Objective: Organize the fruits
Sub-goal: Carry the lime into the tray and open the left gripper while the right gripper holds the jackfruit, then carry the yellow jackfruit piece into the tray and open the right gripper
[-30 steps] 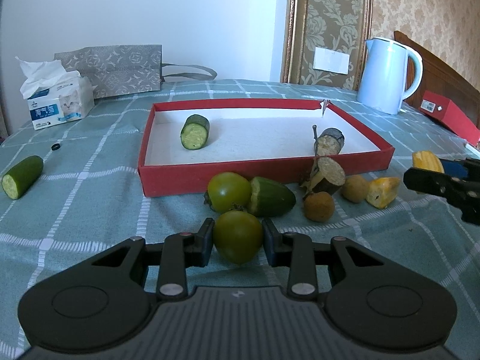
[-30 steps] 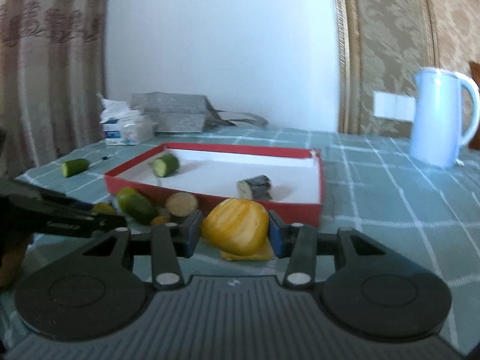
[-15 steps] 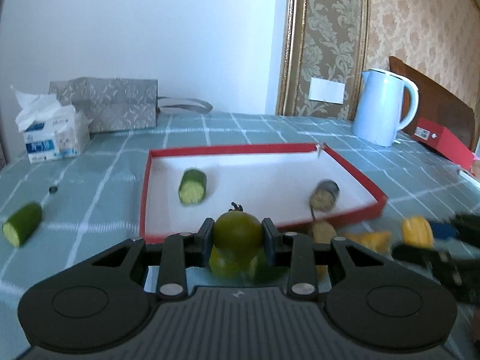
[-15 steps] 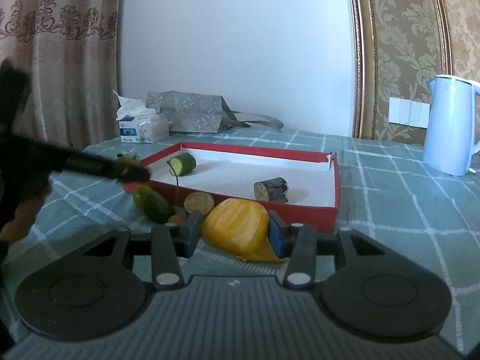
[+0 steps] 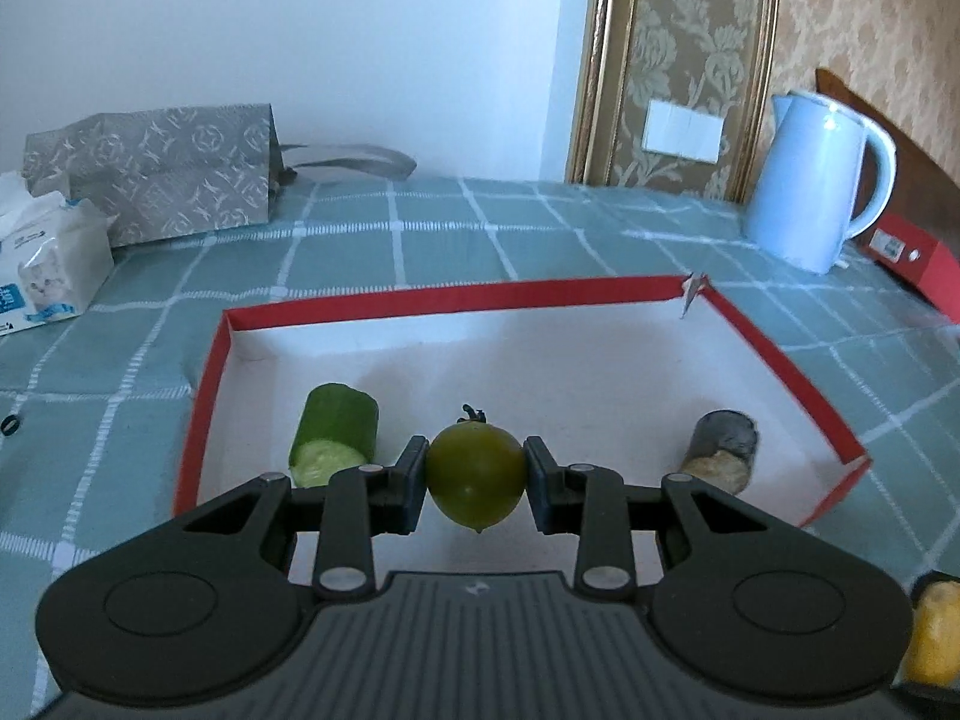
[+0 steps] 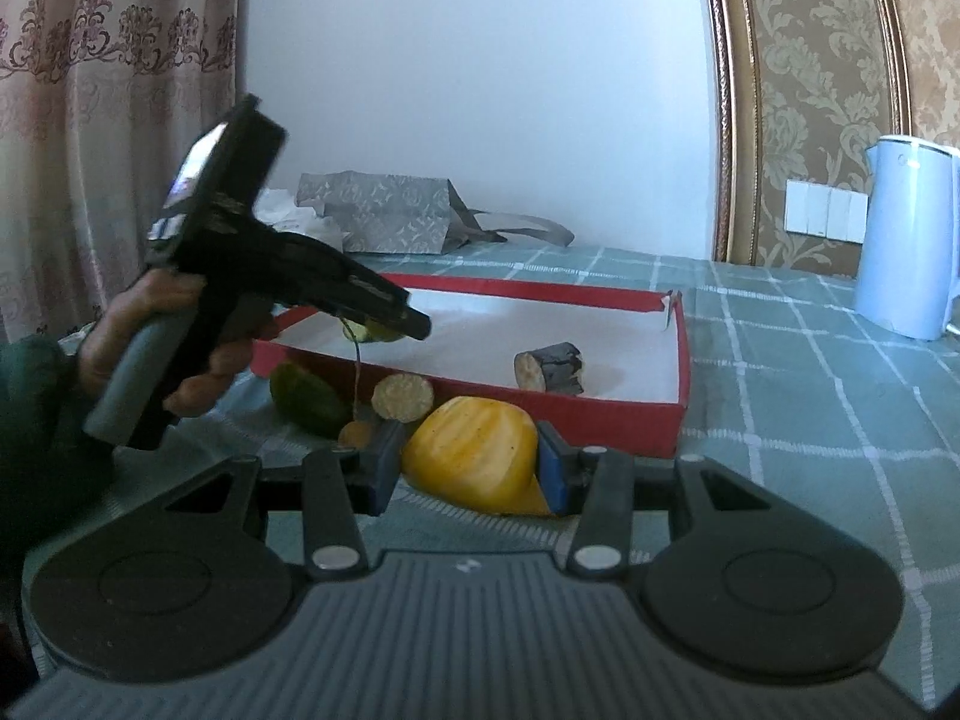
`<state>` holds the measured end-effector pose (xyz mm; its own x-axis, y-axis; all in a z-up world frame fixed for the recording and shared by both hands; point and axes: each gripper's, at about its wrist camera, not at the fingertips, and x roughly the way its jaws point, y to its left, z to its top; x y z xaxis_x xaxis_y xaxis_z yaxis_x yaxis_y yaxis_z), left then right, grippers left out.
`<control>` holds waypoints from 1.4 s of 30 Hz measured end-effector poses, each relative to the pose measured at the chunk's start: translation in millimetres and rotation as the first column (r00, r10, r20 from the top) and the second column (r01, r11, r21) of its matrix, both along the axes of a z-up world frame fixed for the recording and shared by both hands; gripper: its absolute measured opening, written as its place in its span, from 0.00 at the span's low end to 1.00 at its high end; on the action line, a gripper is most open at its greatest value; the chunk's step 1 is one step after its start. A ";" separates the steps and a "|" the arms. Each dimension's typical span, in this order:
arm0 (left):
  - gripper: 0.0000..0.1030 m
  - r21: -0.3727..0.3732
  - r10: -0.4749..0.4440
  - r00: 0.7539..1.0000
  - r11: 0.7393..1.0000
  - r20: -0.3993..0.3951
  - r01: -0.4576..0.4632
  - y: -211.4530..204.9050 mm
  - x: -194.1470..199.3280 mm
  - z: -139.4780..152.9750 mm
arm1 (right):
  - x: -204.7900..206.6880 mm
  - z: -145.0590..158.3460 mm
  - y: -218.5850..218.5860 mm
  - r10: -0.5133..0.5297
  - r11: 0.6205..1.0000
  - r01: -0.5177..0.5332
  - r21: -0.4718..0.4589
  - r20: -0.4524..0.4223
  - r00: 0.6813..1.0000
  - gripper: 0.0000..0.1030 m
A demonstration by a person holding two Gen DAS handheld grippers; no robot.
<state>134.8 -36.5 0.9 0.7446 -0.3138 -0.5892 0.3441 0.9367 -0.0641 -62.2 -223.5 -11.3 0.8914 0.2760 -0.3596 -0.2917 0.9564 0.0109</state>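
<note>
1. The worktop [image 5: 540, 222], under its checked cloth, carries the red tray [image 5: 456, 298]; two pieces already lie in it, a cucumber chunk [image 5: 333, 441] at 9 o'clock and a dark-skinned stub [image 5: 722, 450] at 3 o'clock.
2. Your left gripper [image 5: 475, 477] hangs over the tray's near side, jaws clenched on the green tomato [image 5: 475, 476], which is not yet set down.
3. Your right gripper [image 6: 468, 462] sits just outside the tray's near wall, jaws clamped on the yellow fruit piece [image 6: 471, 453].
4. Still out on the cloth, at 10 o'clock from that piece: a green chunk [image 6: 303, 399], a cut stub [image 6: 402, 398] and a small brown fruit [image 6: 355, 435]. By my reckoning you are under halfway.
</note>
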 end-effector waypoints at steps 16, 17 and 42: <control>0.75 -0.043 0.096 0.991 0.995 0.091 -0.092 26.0 -30.2 5.9 | -0.7 -1.4 0.7 0.004 1.000 -0.004 0.007 -0.009 1.000 0.43; 0.75 -0.048 0.099 0.990 0.994 0.099 -0.094 30.8 -38.0 7.1 | -0.8 -1.3 0.9 0.003 1.000 -0.003 0.006 -0.007 1.000 0.43; 0.83 0.016 0.050 0.999 0.999 0.014 -0.050 56.1 -112.1 -24.6 | 2.0 -1.5 4.6 -0.036 0.999 0.035 -0.029 -0.003 0.999 0.43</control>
